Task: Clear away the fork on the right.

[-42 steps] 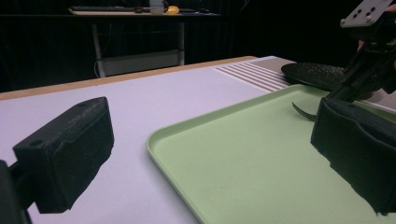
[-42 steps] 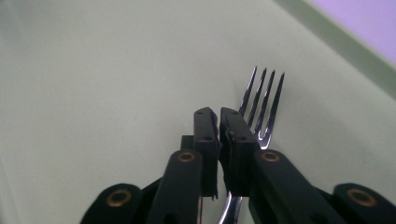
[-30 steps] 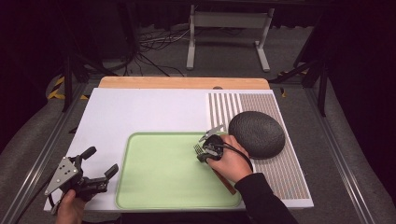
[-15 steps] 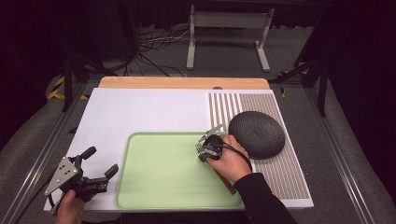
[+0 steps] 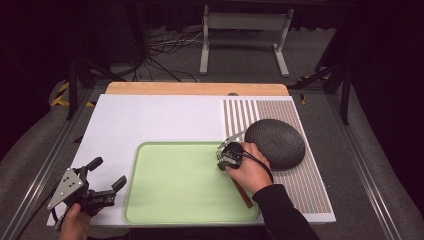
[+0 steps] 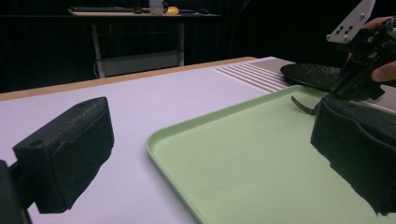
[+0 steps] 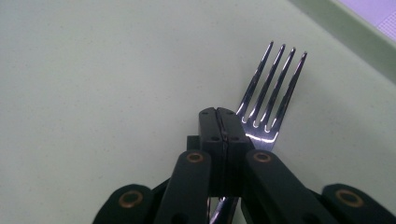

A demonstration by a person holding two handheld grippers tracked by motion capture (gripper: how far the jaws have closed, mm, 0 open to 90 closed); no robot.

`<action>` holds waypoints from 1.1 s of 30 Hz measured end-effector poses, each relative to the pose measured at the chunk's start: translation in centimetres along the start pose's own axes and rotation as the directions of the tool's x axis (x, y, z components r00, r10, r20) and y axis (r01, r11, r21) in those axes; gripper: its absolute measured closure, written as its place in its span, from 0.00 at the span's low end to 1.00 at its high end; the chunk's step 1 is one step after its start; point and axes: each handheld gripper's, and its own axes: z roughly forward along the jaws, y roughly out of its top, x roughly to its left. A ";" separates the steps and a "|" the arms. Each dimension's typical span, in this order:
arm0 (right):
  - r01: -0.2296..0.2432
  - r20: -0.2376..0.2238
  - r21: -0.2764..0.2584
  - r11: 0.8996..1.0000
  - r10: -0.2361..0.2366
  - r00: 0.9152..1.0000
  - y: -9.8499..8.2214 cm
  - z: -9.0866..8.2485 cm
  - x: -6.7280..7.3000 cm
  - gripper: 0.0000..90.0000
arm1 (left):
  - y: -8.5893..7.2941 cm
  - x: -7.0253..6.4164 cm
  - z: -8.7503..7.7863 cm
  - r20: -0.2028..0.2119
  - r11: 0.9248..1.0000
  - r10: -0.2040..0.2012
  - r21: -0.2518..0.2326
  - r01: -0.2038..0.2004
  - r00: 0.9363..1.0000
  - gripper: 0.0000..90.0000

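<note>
Two grippers were in play; the right gripper [image 5: 223,154] had its jaws pressed together on a fork [image 7: 270,88], pinching it near the neck w/ the tines sticking out past the tips, as the right gripper view showed; the left gripper [image 5: 107,175] sat idle at approx. 8 o'clock of the table, jaws spread wide w/ nothing between them.

Fork was over the green tray [image 5: 165,200], at the tray's 2 o'clock corner, tines low above the tray floor; couldn't tell whether it touched the surface or hung just above it. Judging by that, the job looked like putting the fork on the tray; pick-up done, carry done or nearly; what was left: set it flat, let go, pull the hand back.

Other stuff: a dark oval lid-like object [image 5: 275,143] lay at 3 o'clock of the tray, just beside the right hand [image 5: 252,170], on the striped mat [image 5: 300,185]; a brown stick-like handle [image 5: 242,194] poked out under the wrist at the tray's right rim, unclear what it was; white board [image 5: 160,120] under everything; metal stand [image 5: 245,30] on the floor at 12 o'clock, well apart.

Nothing lay on the tray; only the tray's raised rim and the dark object close by could get bumped on the way out.
</note>
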 end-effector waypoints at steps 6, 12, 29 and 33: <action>-0.030 0.020 -0.005 1.000 0.030 0.999 -0.3 -0.3 -0.7 1.00 | 0.0 0.0 0.0 0.000 1.000 0.002 0.002 -0.002 1.000 0.00; -0.059 0.044 -0.007 0.998 0.059 0.997 -0.6 -0.5 -1.2 1.00 | 0.0 0.0 0.0 0.001 1.000 -0.001 -0.001 0.001 1.000 0.00; -0.093 0.091 -0.002 0.996 0.093 0.992 -1.5 -1.3 -2.6 1.00 | 0.0 0.0 0.0 -0.001 1.000 0.001 0.002 -0.001 1.000 0.00; -0.103 0.098 -0.004 0.995 0.103 0.990 -1.6 -1.4 -2.9 1.00 | 0.0 0.0 0.0 0.000 1.000 0.001 0.001 -0.001 1.000 0.00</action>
